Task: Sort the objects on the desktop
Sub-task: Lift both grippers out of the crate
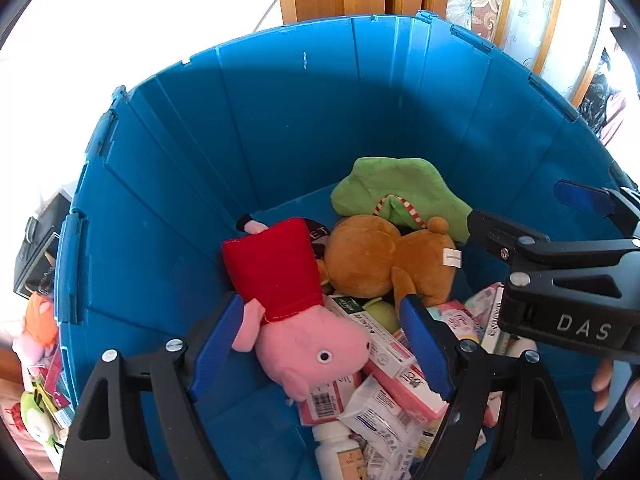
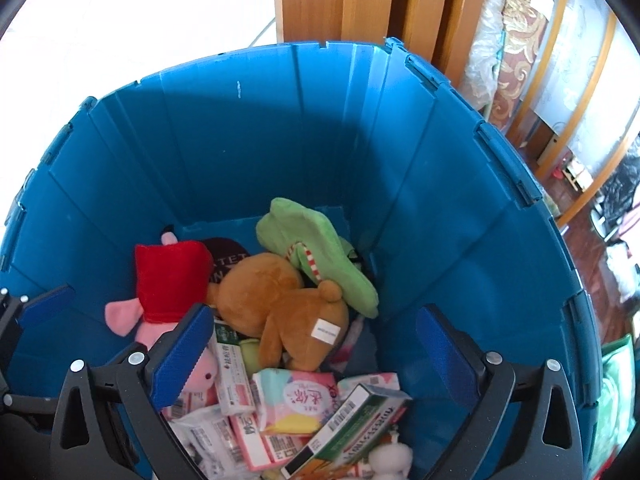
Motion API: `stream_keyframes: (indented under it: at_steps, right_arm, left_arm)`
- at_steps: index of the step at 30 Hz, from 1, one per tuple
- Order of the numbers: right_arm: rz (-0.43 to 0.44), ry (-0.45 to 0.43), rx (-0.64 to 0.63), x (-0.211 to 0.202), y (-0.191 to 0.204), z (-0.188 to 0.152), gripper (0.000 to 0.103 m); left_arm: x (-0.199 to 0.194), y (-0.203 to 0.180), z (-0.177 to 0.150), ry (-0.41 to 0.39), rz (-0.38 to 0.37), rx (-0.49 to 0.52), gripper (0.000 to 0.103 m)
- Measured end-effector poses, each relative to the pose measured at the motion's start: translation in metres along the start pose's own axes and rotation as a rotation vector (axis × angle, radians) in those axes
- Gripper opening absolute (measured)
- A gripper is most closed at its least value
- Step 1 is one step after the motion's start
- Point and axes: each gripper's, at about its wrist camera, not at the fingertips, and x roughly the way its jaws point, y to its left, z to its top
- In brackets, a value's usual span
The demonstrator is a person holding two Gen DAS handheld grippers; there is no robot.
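Only rightward: white toy (image 2: pixel 390 456) among boxes (image 2: pixel 352 428).

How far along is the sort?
Mostly binned: the blue bin holds the pink pig plush, brown bear and boxes. Both claws, left and right, are open and empty. Left: a few items outside the bin.

Strong daylight enters from the far left, blowing the background there to pure white in both views. A curved shadow falls across the inner wall of the blue bin (image 1: pixel 280 128). Focus is sharp at centre; fisheye bending and dark vignetting mark the corners.
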Motion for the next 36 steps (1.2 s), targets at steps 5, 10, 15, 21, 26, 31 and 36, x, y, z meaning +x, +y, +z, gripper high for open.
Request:
stream_keyframes:
  at_steps: [5,10,15,21,26,31,36]
  right_arm:
    - [0.062,-0.070,0.028,-0.024,-0.002,-0.001,0.103]
    - [0.198,-0.214,0.015,-0.080,0.011,-0.010,0.103]
    - [0.225,-0.347,-0.046,-0.144,0.041,-0.026,0.103]
    - [0.329,-0.443,-0.119,-0.194,0.085,-0.056,0.103]
    - [0.357,-0.465,-0.151,-0.208,0.120,-0.071,0.103]
    - [0.301,-0.451,-0.106,-0.207,0.119,-0.082,0.103]
    - [0.207,-0.443,-0.025,-0.209,0.075,-0.095,0.103]
  left_arm:
    - [-0.033,0.011,-0.008,-0.045,-0.022,-0.012,0.080]
    - [-0.113,0.034,-0.025,-0.237,-0.012,-0.025,0.080]
    - [-0.185,0.070,-0.063,-0.456,0.057,-0.108,0.080]
    - [-0.220,0.120,-0.125,-0.649,0.251,-0.271,0.087]
    - [-0.210,0.149,-0.144,-0.693,0.157,-0.528,0.089]
    - [-0.188,0.117,-0.134,-0.602,0.077,-0.507,0.088]
    - [-0.178,0.077,-0.119,-0.497,-0.030,-0.404,0.089]
